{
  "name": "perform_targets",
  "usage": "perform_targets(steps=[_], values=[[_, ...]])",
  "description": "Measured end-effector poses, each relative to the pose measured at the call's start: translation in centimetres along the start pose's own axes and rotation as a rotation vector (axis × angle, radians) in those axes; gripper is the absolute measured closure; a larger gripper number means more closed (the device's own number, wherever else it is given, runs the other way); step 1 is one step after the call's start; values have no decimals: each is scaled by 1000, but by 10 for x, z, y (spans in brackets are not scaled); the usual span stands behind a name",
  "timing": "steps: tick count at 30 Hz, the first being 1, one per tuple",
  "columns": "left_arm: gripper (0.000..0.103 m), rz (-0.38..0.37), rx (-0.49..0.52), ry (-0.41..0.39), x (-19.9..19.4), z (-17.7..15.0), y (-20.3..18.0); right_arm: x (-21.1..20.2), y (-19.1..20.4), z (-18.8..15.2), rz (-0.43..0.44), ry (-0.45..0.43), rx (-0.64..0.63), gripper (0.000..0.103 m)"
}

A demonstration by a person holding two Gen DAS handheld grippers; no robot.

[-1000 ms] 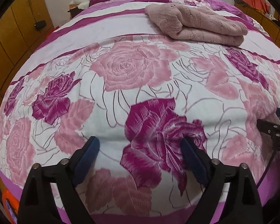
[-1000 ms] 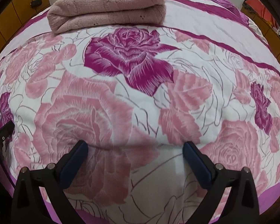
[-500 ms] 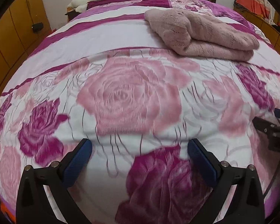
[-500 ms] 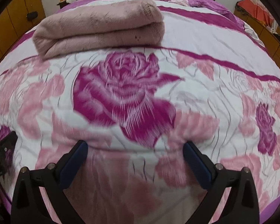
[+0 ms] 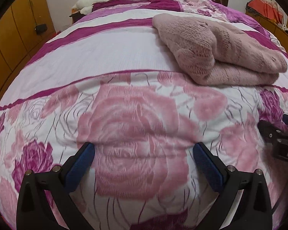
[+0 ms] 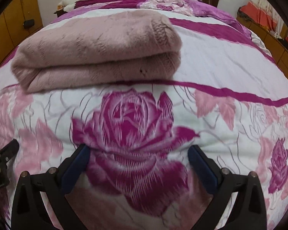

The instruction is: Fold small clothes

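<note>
Tools poised over a rose-printed bed, with the folded garment ahead of both.

Left tool (image 5: pixel 144 151) and right tool (image 6: pixel 139 153) both stand with blue-padded jaws spread wide and nothing between them, angled down over the bed's pink, magenta and white floral quilt (image 5: pixel 109 61). The dusty-pink fluffy knitted sweater (image 6: pixel 98 49) lies folded in a thick, doubled bundle across the quilt's white band, well ahead of the fingertips and untouched; its squared, stacked layers suggest folding is largely complete. Open jaws probably suit either a final grasp or withdrawal.
</note>
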State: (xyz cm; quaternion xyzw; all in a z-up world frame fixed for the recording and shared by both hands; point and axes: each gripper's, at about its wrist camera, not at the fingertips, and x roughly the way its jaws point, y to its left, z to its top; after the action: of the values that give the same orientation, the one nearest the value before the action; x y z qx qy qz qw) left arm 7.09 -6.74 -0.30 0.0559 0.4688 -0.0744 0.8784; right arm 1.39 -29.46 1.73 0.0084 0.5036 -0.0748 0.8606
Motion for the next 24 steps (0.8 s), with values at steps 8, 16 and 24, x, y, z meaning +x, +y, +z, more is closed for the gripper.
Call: perform_targets(steps=[8, 16, 24], values=[[17, 1, -30, -54, 8, 12, -10, 23, 0, 36, -6, -47, 4, 0], [17, 35, -30, -82, 6, 7, -16, 34, -11, 38, -18, -128, -1, 0], [17, -15, -65, -66, 3, 4, -8, 25, -16, 29, 8, -128, 12, 0]])
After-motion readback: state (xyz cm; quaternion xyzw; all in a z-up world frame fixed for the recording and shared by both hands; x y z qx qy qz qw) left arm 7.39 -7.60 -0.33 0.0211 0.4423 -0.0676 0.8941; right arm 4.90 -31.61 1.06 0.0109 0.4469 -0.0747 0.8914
